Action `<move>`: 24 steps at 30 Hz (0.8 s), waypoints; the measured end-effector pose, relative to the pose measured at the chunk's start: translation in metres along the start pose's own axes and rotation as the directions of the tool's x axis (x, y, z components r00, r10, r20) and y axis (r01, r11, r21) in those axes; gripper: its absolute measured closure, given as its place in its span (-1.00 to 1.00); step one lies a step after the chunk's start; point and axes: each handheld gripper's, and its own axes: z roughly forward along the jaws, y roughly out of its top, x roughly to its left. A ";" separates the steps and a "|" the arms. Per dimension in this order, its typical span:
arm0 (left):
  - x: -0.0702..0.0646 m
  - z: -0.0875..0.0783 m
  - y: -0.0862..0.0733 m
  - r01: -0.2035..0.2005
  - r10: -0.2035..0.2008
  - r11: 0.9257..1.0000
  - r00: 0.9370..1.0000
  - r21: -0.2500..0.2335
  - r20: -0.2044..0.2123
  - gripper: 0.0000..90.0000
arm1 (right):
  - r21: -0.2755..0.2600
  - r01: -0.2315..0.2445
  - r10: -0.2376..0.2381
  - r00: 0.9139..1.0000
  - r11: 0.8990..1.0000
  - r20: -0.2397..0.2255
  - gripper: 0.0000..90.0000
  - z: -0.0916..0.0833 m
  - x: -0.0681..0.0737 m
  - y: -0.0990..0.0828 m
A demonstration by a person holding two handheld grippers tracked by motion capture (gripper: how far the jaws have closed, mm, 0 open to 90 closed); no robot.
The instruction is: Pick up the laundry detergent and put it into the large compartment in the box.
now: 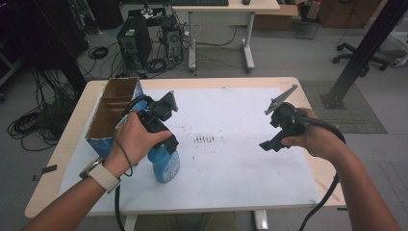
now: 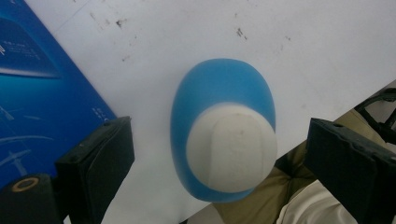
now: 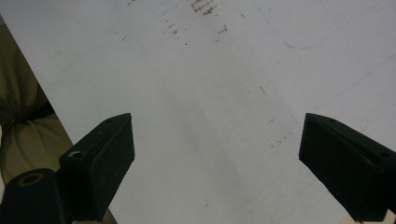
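A blue bottle point(image 1: 166, 164) with a white cap point(image 2: 231, 147) stands upright on the white sheet point(image 1: 231, 168), near the table's front left. My left gripper point(image 1: 169, 143) hangs straight above it, pointing down. In the left gripper view the left gripper point(image 2: 222, 135) is open, its jaws wide apart on either side of the bottle point(image 2: 219, 84) and clear of it. My right gripper point(image 1: 268, 145) is held above the sheet's right part. It point(image 3: 215, 135) is open, with only the bare sheet point(image 3: 210, 84) between its jaws.
An open blue box point(image 1: 111, 113) with a cardboard inside stands at the table's left, close beside the bottle; its blue side point(image 2: 37, 93) is near my left jaw. Dark smudges point(image 1: 204, 139) mark the sheet's middle. A computer tower point(image 1: 133, 41), cables and a desk lie beyond the table.
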 end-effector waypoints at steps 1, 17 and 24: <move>0.000 0.000 0.000 0.000 0.000 1.000 1.000 0.000 0.000 -0.80 | 0.000 0.000 0.000 1.000 1.000 0.000 -0.76 0.000 0.000 0.000; 0.000 0.013 0.000 0.001 -0.001 1.000 1.000 0.004 0.004 -0.80 | 0.003 -0.003 0.003 1.000 1.000 -0.006 -0.76 0.003 0.000 -0.001; 0.001 0.018 0.000 0.008 -0.009 1.000 1.000 0.005 0.009 -0.79 | 0.002 -0.006 0.006 1.000 1.000 -0.007 -0.76 0.004 -0.001 -0.003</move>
